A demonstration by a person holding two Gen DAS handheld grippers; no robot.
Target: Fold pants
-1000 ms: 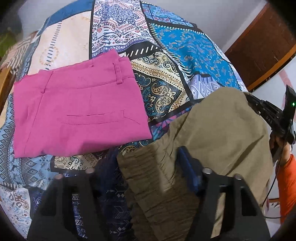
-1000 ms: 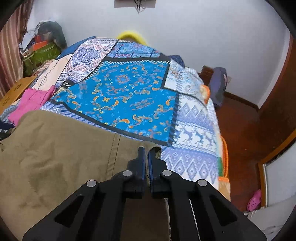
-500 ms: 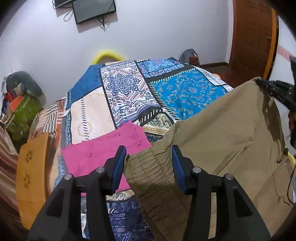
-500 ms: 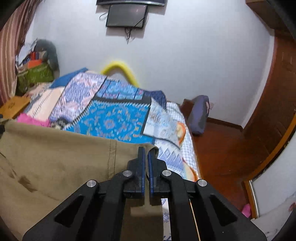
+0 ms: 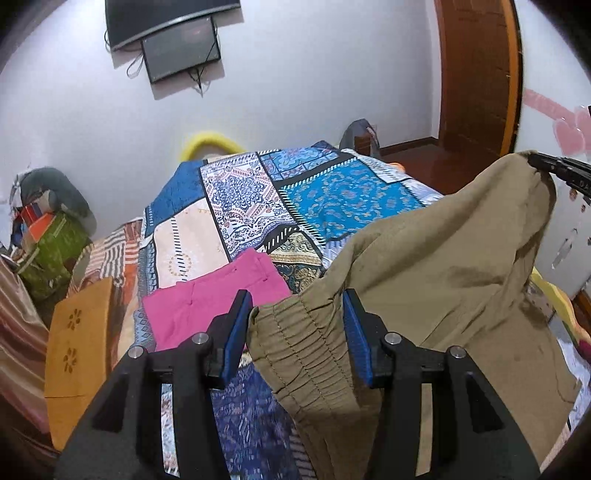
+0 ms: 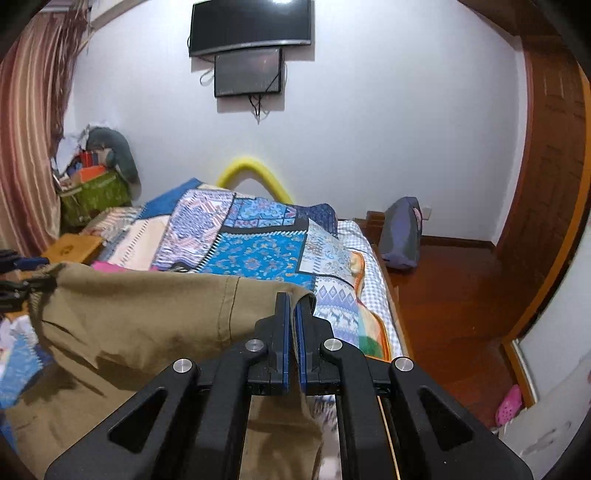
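- A bedroom: a bed under a patchwork quilt, a dark screen on the white wall at 12 o'clock, a wooden door off at 2 o'clock.
- At 9 o'clock on the quilt lies a folded pink pair, flat and apart from the work.
- The left gripper has its fingers spread wide, with the gathered waistband of the khaki pants bunched between them; whether the cloth is truly pinched there, I cannot tell.
- The pants hang in the air above the near edge of the bed, stretched from 6 o'clock up to 2 o'clock.
- The right gripper has its fingers pressed together on the far corner of the waistband.
- A second ago both cameras looked down on the quilt and the khaki cloth lay low; now wall, screen and door fill the view, so both ends have been lifted high.
- I judge the pants have been raised to shake out and hang straight, with the first fold not yet made.
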